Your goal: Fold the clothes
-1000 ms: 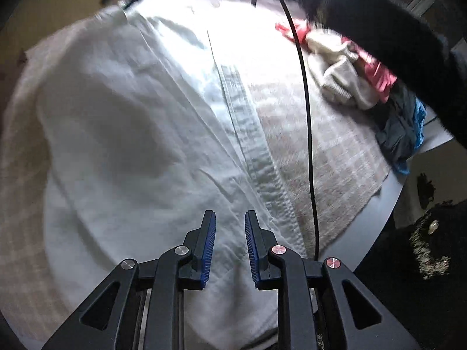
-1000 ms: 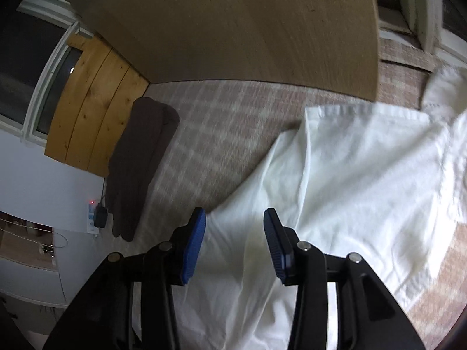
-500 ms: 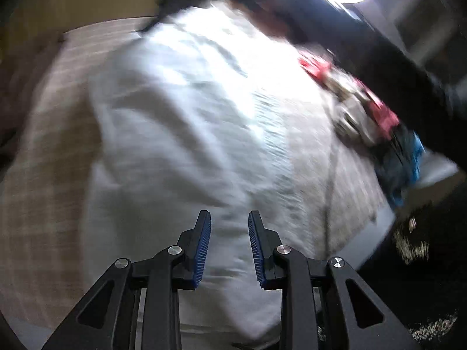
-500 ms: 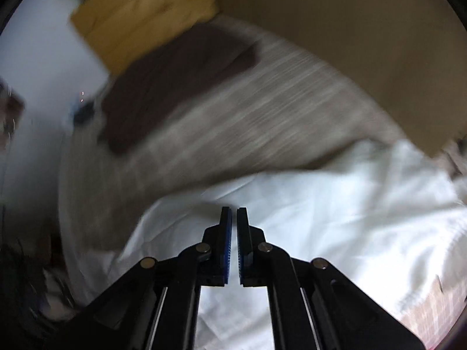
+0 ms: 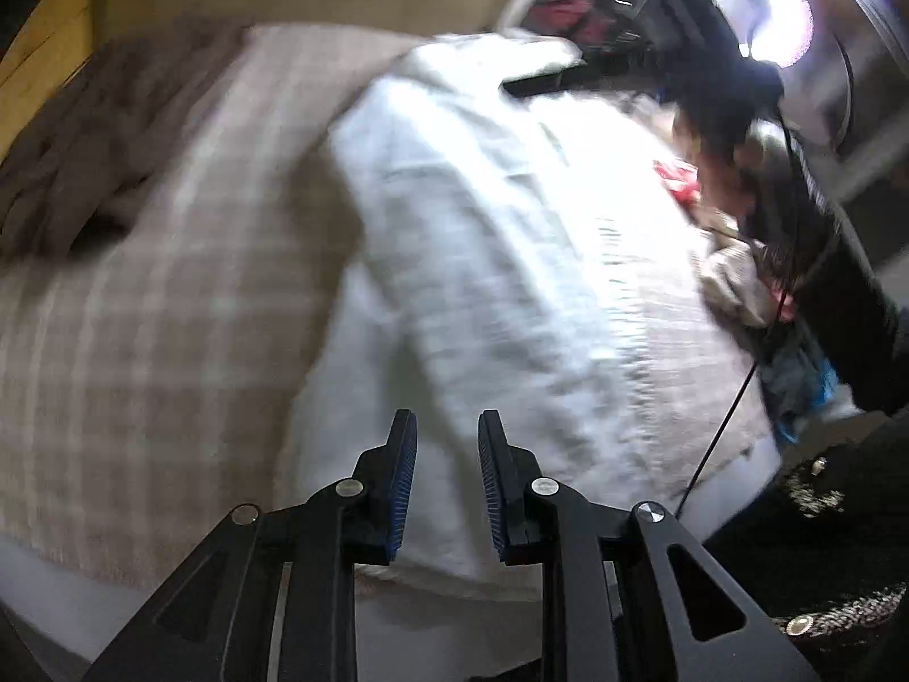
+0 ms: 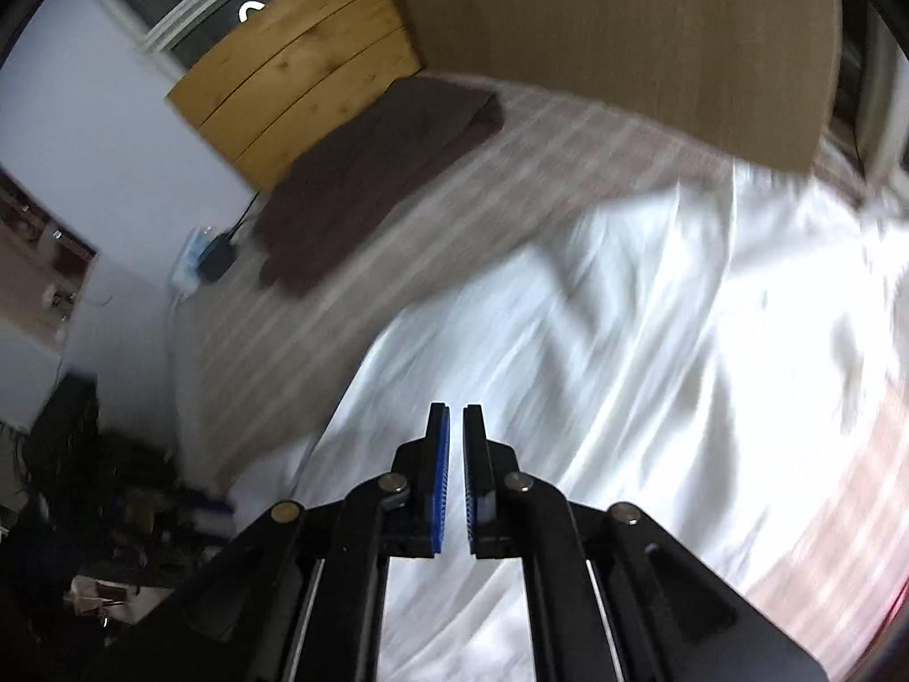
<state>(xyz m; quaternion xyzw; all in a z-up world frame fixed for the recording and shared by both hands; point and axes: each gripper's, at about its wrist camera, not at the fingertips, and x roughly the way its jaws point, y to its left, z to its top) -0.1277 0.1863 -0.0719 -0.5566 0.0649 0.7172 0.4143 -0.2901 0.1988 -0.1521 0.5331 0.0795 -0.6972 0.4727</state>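
Shirt (image 5: 500,238), white, spread mid-frame over checked cover (image 5: 142,341) | left gripper (image 5: 446,477): narrow gap, nothing visibly between pads | right gripper (image 6: 455,472): nearly closed; cannot tell whether shirt cloth is pinched | brown folded cloth (image 6: 369,182) upper left.

Checked bedcover (image 6: 454,182), wooden headboard (image 6: 625,28), black charger (image 6: 216,256)

My right hand-held gripper (image 6: 455,426) has snapped nearly shut over the white shirt (image 6: 596,341), and the folded brown cloth (image 6: 369,182) now sits toward 11 o'clock.
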